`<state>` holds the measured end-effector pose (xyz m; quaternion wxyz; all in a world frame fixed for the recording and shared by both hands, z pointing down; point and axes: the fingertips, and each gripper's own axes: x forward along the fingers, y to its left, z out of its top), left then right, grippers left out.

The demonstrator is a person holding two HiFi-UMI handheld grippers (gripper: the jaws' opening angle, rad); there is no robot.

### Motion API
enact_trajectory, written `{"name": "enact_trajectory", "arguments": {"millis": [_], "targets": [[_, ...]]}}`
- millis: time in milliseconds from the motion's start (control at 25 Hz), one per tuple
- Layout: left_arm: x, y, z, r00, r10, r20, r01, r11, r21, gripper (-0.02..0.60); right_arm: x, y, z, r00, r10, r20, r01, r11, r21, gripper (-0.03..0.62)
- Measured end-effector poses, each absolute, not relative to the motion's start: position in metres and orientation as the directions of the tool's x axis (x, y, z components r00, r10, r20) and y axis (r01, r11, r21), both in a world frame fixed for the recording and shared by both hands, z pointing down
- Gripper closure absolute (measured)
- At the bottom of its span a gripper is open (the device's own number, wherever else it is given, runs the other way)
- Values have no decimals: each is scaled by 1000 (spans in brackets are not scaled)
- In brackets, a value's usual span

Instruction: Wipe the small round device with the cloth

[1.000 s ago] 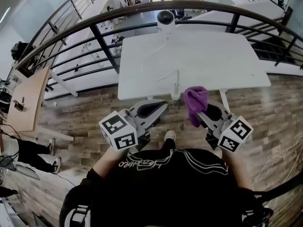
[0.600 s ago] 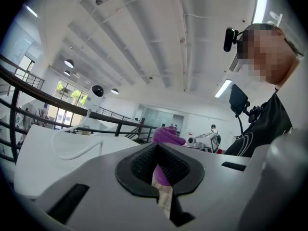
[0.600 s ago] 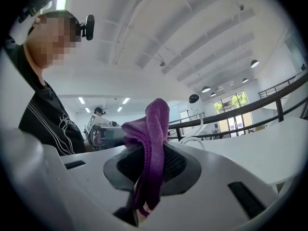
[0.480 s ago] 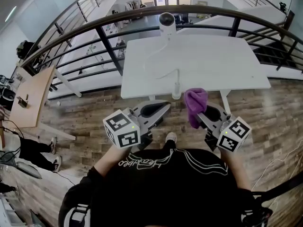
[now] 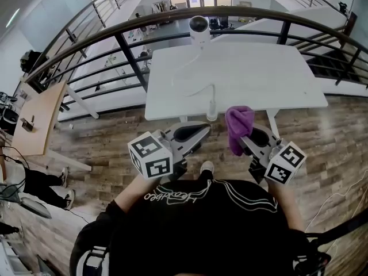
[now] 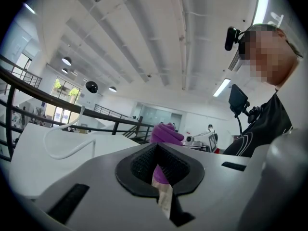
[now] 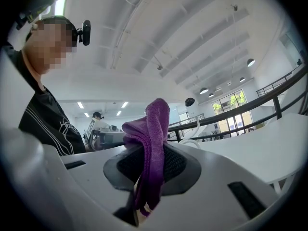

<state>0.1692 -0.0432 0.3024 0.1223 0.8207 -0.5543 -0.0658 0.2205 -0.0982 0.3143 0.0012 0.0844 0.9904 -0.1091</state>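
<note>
Gripping the purple cloth [image 5: 238, 123], the right gripper [image 5: 250, 135] has its jaws pressed together on a fold of it. The bunched top sticks up above the jaws and a tail hangs below. The left gripper [image 5: 198, 130] is beside it, jaws closed together with nothing between them, and the cloth sits just to the right of its tips. The small round device [image 5: 199, 27] stands at the far edge of the white table [image 5: 264, 73]. It is well apart from both grippers, roughly straight ahead of the left gripper and ahead-left of the right gripper. Both grippers are short of the table's near edge.
</note>
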Motion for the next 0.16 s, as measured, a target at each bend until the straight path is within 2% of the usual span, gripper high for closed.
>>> {"name": "enact_trajectory", "arguments": {"millis": [160], "targets": [[172,-45,302,382,-924,36,-895,-360,264,574,221,-100,309,-985,170,-32,172,962,-210,528]]}}
